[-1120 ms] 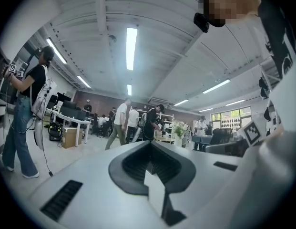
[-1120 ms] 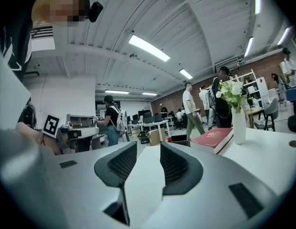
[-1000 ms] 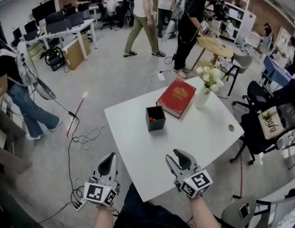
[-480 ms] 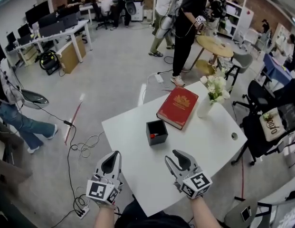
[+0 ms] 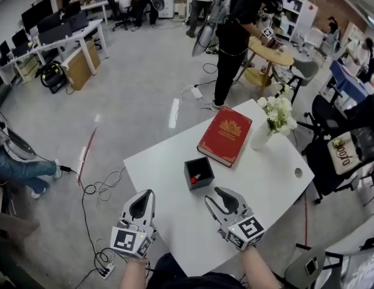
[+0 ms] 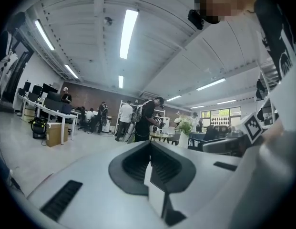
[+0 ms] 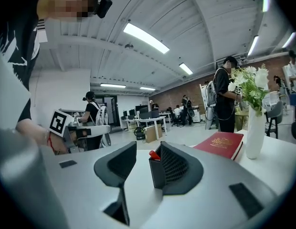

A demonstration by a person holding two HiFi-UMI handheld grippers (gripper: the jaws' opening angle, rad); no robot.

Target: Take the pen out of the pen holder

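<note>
L hand-held gripper jaws together; R hand-held gripper apart | square black pen holder; red pen inside

Left hand-held gripper jaws together, nothing between; people beyond.

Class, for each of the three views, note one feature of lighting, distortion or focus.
Head view: fisheye bows the white table edges; light is even. Left gripper view: the ceiling strip light glares, and the corners go dark. Right gripper view: the pen holder is sharp, and the ceiling lines curve.
</note>
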